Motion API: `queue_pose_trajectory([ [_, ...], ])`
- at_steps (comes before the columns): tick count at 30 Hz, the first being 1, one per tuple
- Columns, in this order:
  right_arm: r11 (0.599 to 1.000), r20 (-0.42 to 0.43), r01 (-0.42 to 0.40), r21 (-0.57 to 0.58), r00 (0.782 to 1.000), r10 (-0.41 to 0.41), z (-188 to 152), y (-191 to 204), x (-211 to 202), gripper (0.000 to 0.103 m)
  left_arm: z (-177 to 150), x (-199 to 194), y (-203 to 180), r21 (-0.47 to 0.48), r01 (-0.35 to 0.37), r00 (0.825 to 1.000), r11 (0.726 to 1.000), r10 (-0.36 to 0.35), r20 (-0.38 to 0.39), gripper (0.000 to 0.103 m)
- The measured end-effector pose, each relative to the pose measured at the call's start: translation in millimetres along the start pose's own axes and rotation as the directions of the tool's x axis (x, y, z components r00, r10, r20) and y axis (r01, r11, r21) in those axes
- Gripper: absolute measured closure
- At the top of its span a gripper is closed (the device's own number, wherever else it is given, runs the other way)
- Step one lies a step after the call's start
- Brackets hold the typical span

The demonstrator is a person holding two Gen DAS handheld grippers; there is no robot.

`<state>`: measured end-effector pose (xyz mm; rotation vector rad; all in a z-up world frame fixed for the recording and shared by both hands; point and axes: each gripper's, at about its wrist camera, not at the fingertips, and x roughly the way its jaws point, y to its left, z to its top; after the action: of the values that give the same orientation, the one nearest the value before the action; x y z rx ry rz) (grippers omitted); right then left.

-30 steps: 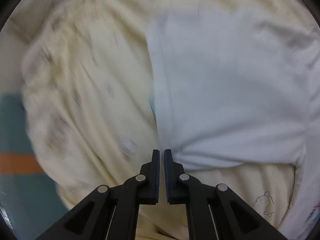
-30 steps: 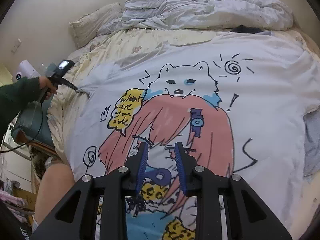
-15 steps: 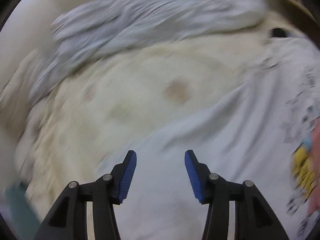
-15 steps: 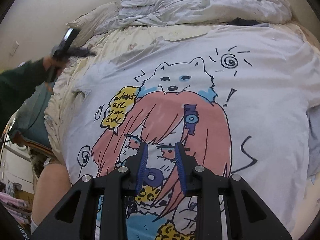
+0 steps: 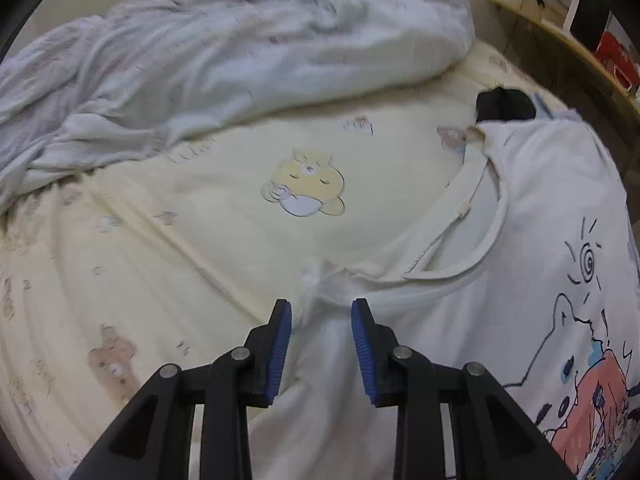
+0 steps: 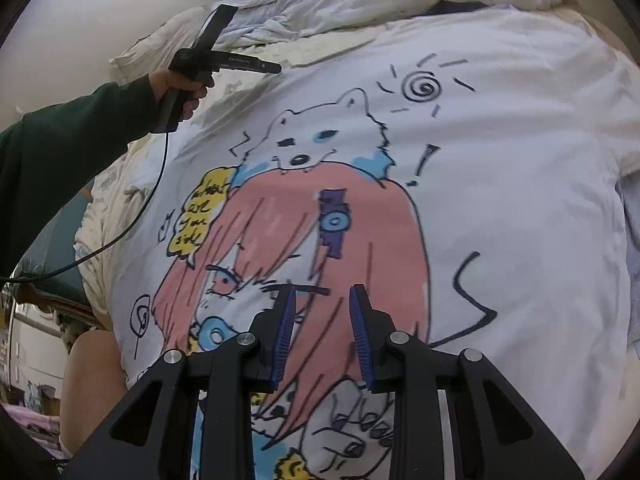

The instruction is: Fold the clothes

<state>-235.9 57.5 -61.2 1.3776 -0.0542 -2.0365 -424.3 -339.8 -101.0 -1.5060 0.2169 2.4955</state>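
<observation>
Left wrist view: my left gripper point(image 5: 322, 312) has its jaws apart, straddling a puckered bit of shoulder seam on the white printed T-shirt point(image 5: 540, 208), with the open collar point(image 5: 476, 216) toward two o'clock. Right wrist view: my right gripper point(image 6: 320, 300) hovers with jaws apart and empty over the T-shirt's pink cartoon print point(image 6: 280, 220); my left hand point(image 6: 180, 88) is at ten o'clock. The T-shirt lies spread flat, print up, on the bed point(image 5: 200, 200). No fold shows, so by my judgement all the folding remains.
</observation>
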Motion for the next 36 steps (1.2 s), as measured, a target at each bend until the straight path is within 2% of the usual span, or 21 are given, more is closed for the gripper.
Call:
queue_pose_trajectory([
  [6,0.999,-0.003,-0.013,0.041,1.0,0.013,-1.3,-17.2,6.1,0.072,19.7,-10.3,-11.2,0.108,-0.003,1.0,0.994,0.0,0.024,0.102],
  [9,0.998,-0.002,-0.023,0.059,1.0,0.023,-4.2,-20.2,8.3,0.072,26.6,-7.9,-2.6,0.132,-0.072,0.997,0.989,0.072,0.001,0.102],
  [13,0.998,-0.007,-0.016,0.064,1.0,0.017,-11.5,-20.0,5.6,0.072,25.7,15.6,5.9,0.074,-0.142,0.989,0.987,0.145,-0.041,0.097],
  [14,0.998,-0.01,-0.011,0.061,1.0,0.011,-13.4,-20.4,4.6,0.072,24.0,19.4,9.1,0.049,-0.164,0.985,0.985,0.166,-0.043,0.091],
  [16,0.999,-0.014,-0.001,0.053,1.0,0.001,-15.4,-21.4,1.3,0.072,21.4,15.9,18.7,-0.01,-0.153,0.988,0.988,0.153,-0.025,0.085],
  [17,0.999,-0.015,0.004,0.049,1.0,-0.004,-16.0,-21.9,-0.7,0.072,18.4,8.1,23.6,-0.028,-0.137,0.991,0.99,0.137,-0.003,0.073],
  [19,0.999,-0.013,0.01,0.045,1.0,-0.01,-15.8,-21.8,-3.7,0.072,9.0,-7.2,35.2,-0.045,-0.115,0.993,0.992,0.116,0.024,0.06],
  [22,0.999,-0.005,0.008,0.045,1.0,-0.008,-13.9,-19.8,-5.9,0.072,-14.9,-29.5,58.1,-0.014,-0.123,0.992,0.992,0.123,0.014,0.059],
  [28,1.0,-0.006,-0.002,0.03,1.0,0.002,-12.9,-6.2,-2.1,0.072,-71.4,-41.2,105.6,-0.015,-0.16,0.983,0.987,0.158,-0.095,0.059],
  [31,1.0,-0.019,0.007,0.026,1.0,-0.007,-12.2,-1.8,2.9,0.072,-90.6,-30.6,112.7,-0.011,-0.15,0.981,0.989,0.147,-0.13,0.059],
  [34,0.999,-0.036,0.019,0.027,0.999,-0.018,-11.8,-1.0,5.4,0.072,-107.0,-6.1,110.8,0.014,-0.198,0.96,0.98,0.197,-0.198,0.06],
  [36,0.999,-0.043,0.027,0.024,0.999,-0.026,-11.0,0.1,6.5,0.072,-111.4,-4.4,109.2,0.013,-0.187,0.965,0.982,0.187,-0.184,0.069],
])
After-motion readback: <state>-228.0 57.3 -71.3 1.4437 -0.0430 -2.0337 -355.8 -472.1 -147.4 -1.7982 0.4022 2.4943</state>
